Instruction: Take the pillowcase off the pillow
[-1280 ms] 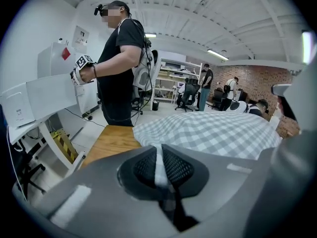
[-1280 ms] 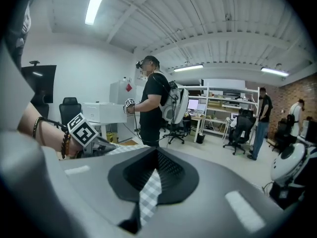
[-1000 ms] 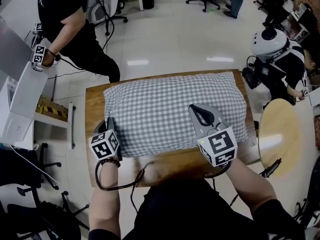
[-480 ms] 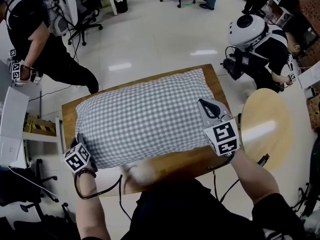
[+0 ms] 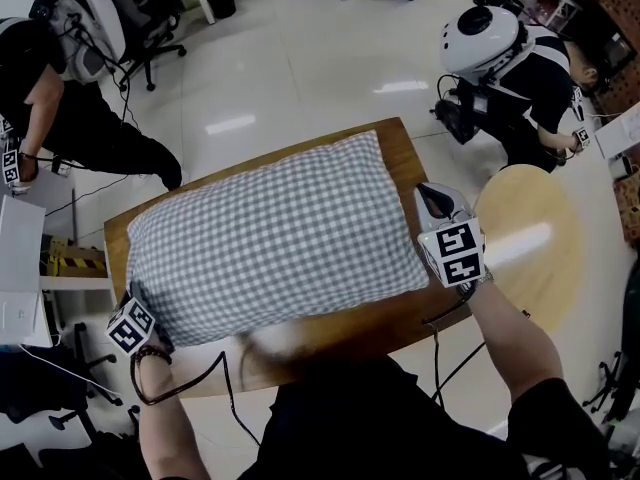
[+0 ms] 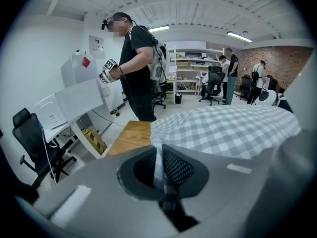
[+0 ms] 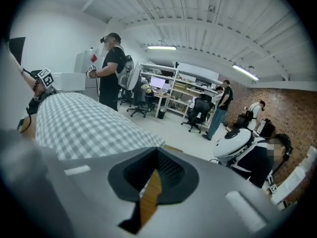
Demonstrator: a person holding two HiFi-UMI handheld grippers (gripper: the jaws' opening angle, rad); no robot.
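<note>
The pillow (image 5: 270,233) in its grey-and-white checked pillowcase lies across the wooden table (image 5: 398,146). My left gripper (image 5: 135,296) is at the pillow's near-left corner, shut on a pinched strip of pillowcase (image 6: 157,163); the fabric runs down between its jaws (image 6: 164,195). The rest of the pillow (image 6: 223,130) swells up beyond them. My right gripper (image 5: 430,193) is by the pillow's right edge, over bare wood. Its jaws (image 7: 143,207) are shut with nothing in them, and only table wood shows through the slit. The pillow (image 7: 84,123) lies to their left.
A round wooden table (image 5: 530,248) stands just right of the right gripper. A person in a white helmet (image 5: 490,43) is crouched at the far right. Another person in black (image 5: 60,108) stands at the far left by a white desk (image 5: 15,258). Office chairs stand farther back.
My right gripper has moved from above the pillow's near-right part to its right edge. The left gripper stays at the near-left corner. The head view has swung, so the table sits more slanted.
</note>
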